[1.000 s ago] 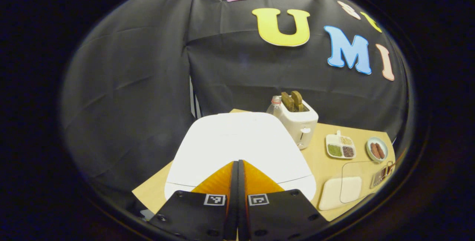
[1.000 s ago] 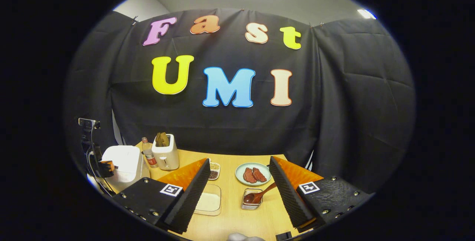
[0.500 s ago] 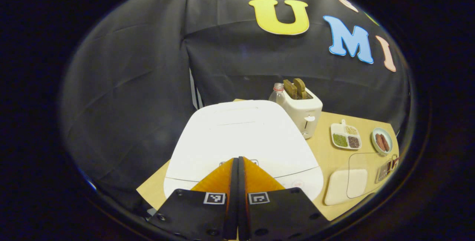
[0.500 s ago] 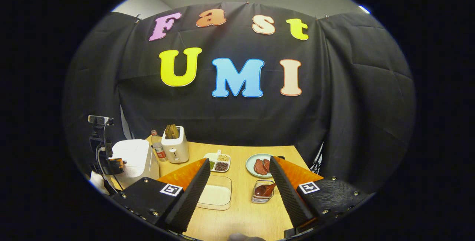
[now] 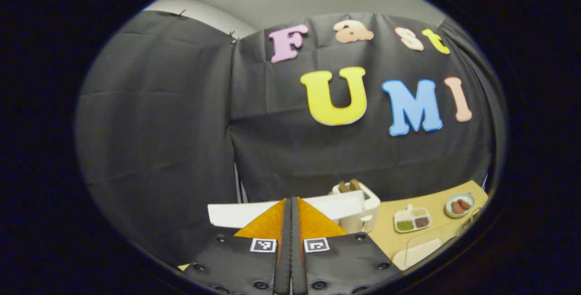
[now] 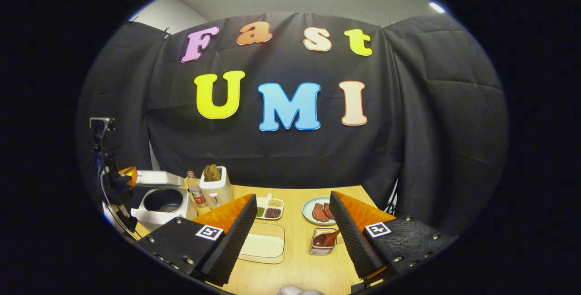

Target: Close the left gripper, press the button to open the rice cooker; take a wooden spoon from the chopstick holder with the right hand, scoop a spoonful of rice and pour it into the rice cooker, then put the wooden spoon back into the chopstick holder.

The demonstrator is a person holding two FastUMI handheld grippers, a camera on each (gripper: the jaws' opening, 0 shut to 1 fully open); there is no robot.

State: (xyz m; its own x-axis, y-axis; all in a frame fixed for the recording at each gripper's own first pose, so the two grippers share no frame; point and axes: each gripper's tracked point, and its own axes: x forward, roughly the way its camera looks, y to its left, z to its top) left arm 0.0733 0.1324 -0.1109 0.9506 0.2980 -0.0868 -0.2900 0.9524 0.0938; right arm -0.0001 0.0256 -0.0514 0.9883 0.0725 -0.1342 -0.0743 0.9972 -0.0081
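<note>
My left gripper (image 5: 291, 222) is pressed fully shut with nothing between its fingers, raised in front of the rice cooker (image 6: 160, 202), whose white lid (image 5: 290, 211) stands swung up edge-on just beyond my fingertips. In the right gripper view the cooker sits at the far left of the wooden table (image 6: 295, 267) with its dark inner pot (image 6: 163, 199) exposed, and my left gripper (image 6: 127, 174) hangs just to the left of the raised lid (image 6: 156, 178), above the cooker's rim.

My right gripper (image 6: 290, 227) is spread wide and grasps nothing, held over the near edge of the table. Between its fingers, well to the right of the cooker, the wooden spoon (image 6: 326, 238) leans in the small wire chopstick holder (image 6: 323, 243), its bowl down in the holder and its handle tilted up to the right. The clear box of rice (image 6: 264, 244) lies on the table between the cooker and the holder, just beside my left-hand finger.

Right behind the cooker stand a bottle (image 6: 196, 190) and a white toaster (image 6: 217, 188) with two slices in its slots. Farther right of the cooker are a divided dish of grains (image 6: 268, 208) and a plate of meat (image 6: 320, 211), the plate just behind the chopstick holder
</note>
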